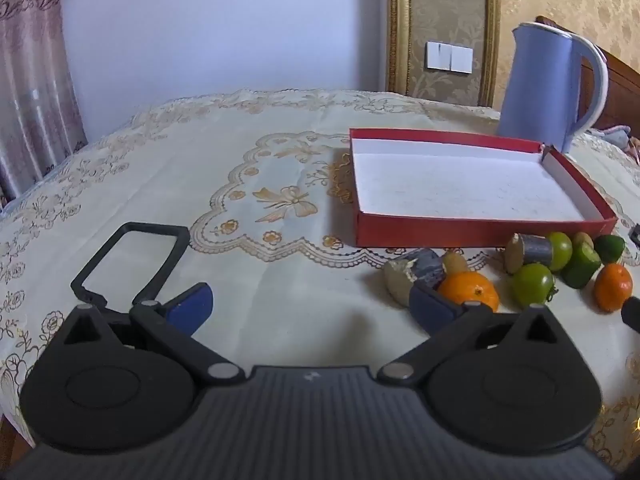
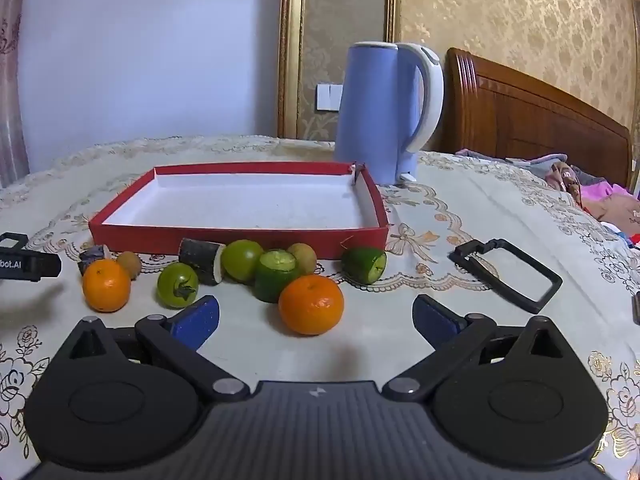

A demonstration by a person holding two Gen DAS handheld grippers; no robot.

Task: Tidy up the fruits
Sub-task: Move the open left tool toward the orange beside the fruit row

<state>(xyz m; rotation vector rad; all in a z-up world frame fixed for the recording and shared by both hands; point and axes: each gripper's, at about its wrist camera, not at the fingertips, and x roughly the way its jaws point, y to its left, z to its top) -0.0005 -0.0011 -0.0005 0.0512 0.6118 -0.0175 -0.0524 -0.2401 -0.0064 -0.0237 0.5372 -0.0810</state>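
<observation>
My right gripper (image 2: pixel 316 316) stands wide open with nothing held, and an orange (image 2: pixel 311 304) lies on the cloth just ahead, between the fingers. It looks firm, round and likely to roll, so I would close across its middle. My left gripper (image 1: pixel 310 306) is also wide open and empty; another orange (image 1: pixel 470 290) sits just outside its right finger. Beyond the fingers the other fruit, green tomatoes (image 2: pixel 178 284) and cut pieces, lies in a loose row. Behind that row the red box (image 2: pixel 240 236) has nothing in it.
</observation>
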